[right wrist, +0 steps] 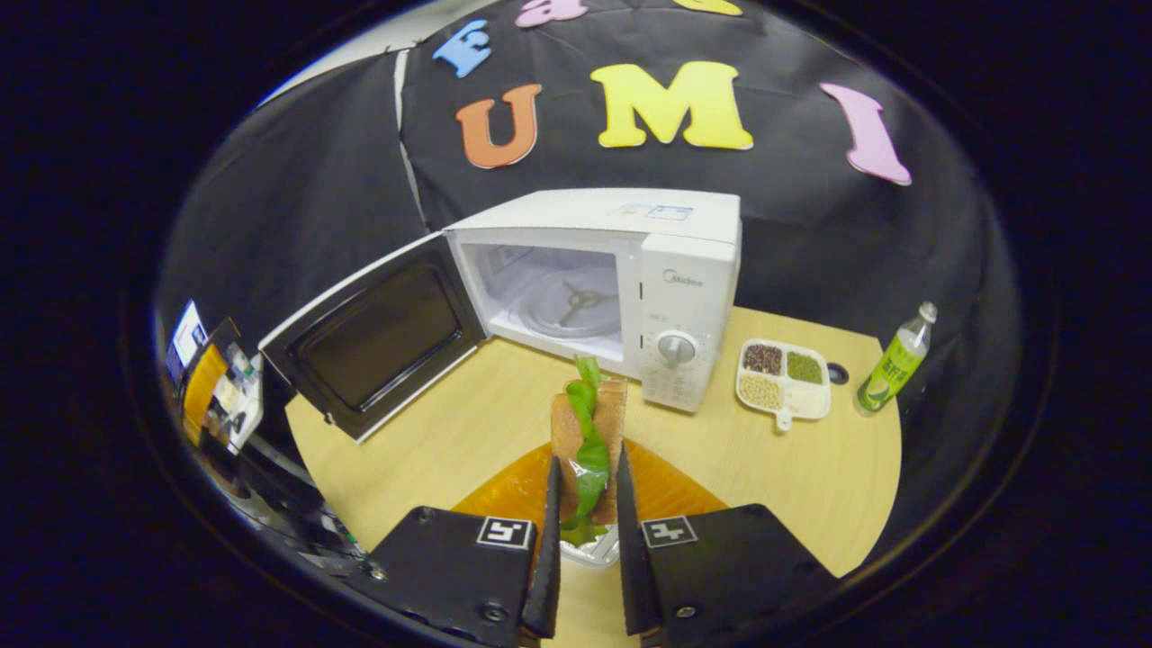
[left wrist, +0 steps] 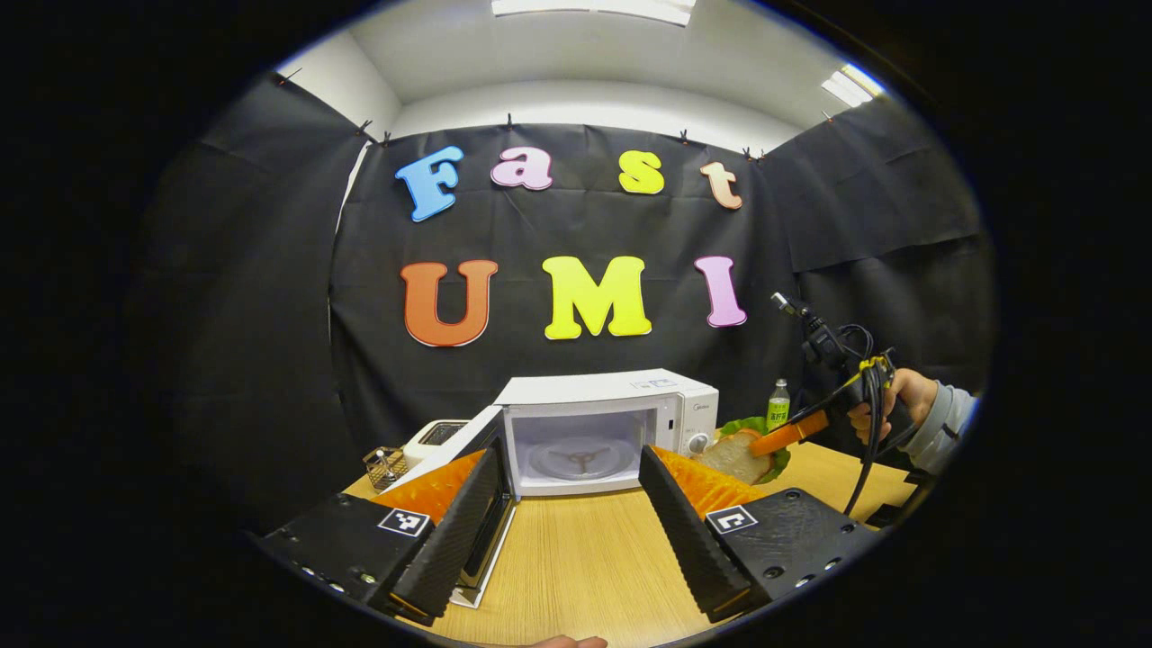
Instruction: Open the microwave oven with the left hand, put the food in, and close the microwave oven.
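Observation:
The white microwave [left wrist: 666, 405] [right wrist: 688, 270] stands at the back of the wooden table with its door [left wrist: 468, 454] [right wrist: 378, 333] swung open to the left. A glass turntable [right wrist: 567, 306] lies in the cavity. My left gripper [left wrist: 569, 459] is open in front of the cavity, with nothing between its fingers. My right gripper [right wrist: 587, 463] is shut on a sandwich [right wrist: 569, 423] of bread and green lettuce, held upright above the table just in front of the microwave. In the left gripper view, the right gripper [left wrist: 792, 432] holds the sandwich [left wrist: 733, 454] right of the oven.
A divided white tray [right wrist: 783, 378] of beans and a green bottle [right wrist: 891, 360] [left wrist: 778, 405] stand right of the microwave. A toaster [left wrist: 432, 436] and a wire basket [left wrist: 385, 466] sit left of the open door. A hand [left wrist: 900, 396] grips the right gripper.

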### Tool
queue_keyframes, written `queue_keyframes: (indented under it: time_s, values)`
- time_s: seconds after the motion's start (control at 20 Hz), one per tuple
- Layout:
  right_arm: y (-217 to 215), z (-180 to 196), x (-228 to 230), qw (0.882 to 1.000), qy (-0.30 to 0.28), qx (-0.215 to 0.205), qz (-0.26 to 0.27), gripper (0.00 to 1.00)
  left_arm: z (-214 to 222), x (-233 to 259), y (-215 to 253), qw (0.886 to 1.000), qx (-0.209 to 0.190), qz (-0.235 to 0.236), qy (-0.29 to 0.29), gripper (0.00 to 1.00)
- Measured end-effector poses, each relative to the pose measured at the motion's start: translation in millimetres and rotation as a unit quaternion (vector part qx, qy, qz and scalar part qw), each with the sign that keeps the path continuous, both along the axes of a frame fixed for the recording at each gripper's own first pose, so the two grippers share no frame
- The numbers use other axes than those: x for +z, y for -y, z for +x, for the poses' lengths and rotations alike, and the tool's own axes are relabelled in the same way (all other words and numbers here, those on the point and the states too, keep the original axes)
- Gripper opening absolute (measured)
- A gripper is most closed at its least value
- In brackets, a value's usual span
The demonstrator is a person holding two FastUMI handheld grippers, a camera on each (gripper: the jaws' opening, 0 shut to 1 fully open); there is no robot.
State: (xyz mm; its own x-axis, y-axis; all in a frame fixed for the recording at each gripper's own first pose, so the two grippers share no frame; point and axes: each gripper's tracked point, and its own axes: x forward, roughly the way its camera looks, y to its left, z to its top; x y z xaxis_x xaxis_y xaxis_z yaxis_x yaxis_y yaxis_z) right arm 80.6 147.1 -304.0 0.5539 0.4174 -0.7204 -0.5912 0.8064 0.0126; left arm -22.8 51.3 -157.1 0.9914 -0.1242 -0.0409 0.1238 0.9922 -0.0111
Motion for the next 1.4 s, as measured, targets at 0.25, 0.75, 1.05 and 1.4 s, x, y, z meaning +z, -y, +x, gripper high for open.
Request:
queue_keyframes:
  time_s: [0.25,0.75,1.05,1.4]
  values:
    - [-62,-1,-4,0.993,0.093,0.055,-0.040,0.31,-6,-6,-24,1.000,0.027,-0.008,-0.011,0.95]
    - [-167,52,-7,0.984,0.169,-0.028,0.040,0.31,-10,18,-46,0.998,0.058,-0.017,-0.007,0.95]
    - [-208,105,-36,0.978,0.146,-0.115,0.092,0.24,-15,25,-65,0.997,0.073,-0.009,0.001,0.95]
    - [-241,163,-61,0.933,0.083,-0.246,0.252,0.24,-21,31,-77,0.996,0.089,-0.022,0.015,0.96]
